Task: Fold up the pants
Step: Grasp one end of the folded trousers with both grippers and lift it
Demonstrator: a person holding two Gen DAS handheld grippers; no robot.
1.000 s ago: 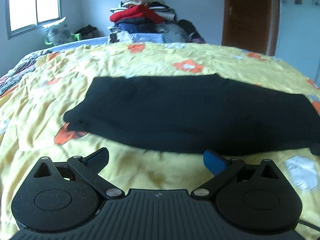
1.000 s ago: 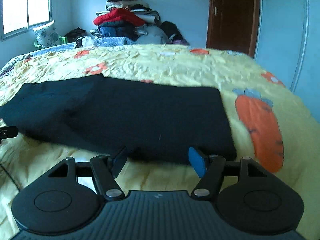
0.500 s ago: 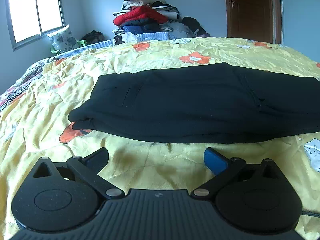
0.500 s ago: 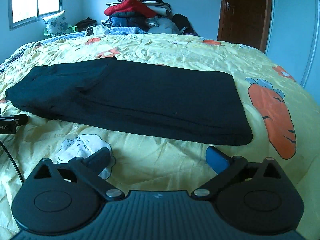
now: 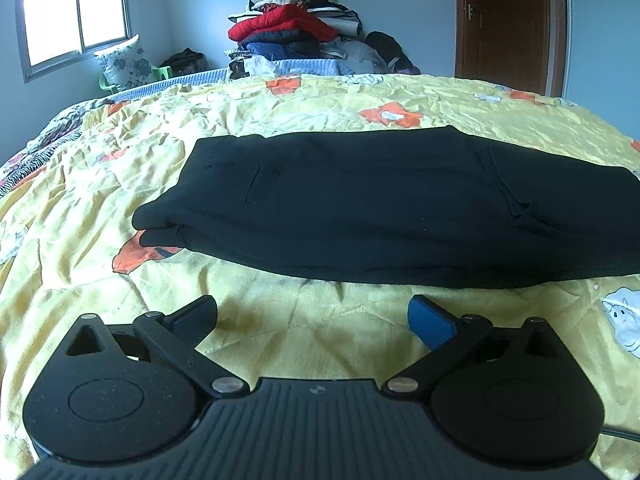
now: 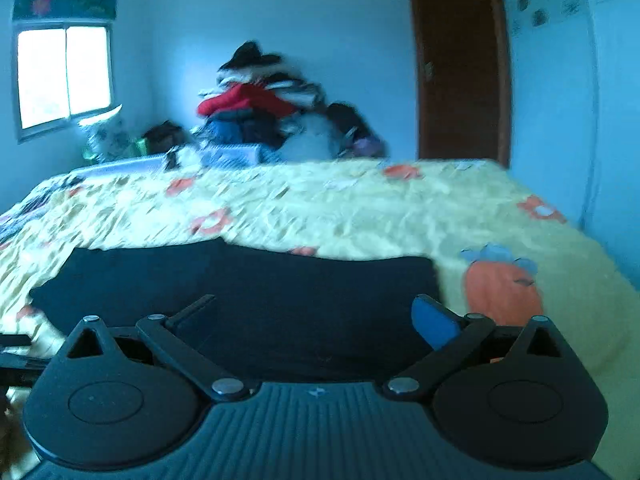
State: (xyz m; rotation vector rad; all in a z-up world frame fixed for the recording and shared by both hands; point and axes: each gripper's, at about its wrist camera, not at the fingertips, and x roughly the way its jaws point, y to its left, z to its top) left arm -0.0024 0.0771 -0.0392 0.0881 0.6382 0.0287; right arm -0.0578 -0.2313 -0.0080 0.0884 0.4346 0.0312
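Both tools (image 5: 312, 316) (image 6: 314, 314) gape wide and empty before the folded pants' (image 5: 360, 204) near edge.

Daylight pours in from the window (image 5: 74, 20) at the upper left of the left wrist view, blown out to plain white, and the yellow bedspread (image 5: 320, 108) across the middle takes it evenly and reads crisp, creases and all. The black pants (image 5: 380, 204) swallow detail, with only faint seams showing, and lay a soft shadow along their near edge. Fisheye bending is strong: the brown door (image 5: 510, 24) at the upper right curves, and the corners go dark. The right wrist view is dimmer, with a blue cast, and smeared by motion blur: the clothes pile (image 6: 260, 112) at centre top is soft, the bed's print (image 6: 502, 284) fuzzy, the window (image 6: 64, 76) glaring white.
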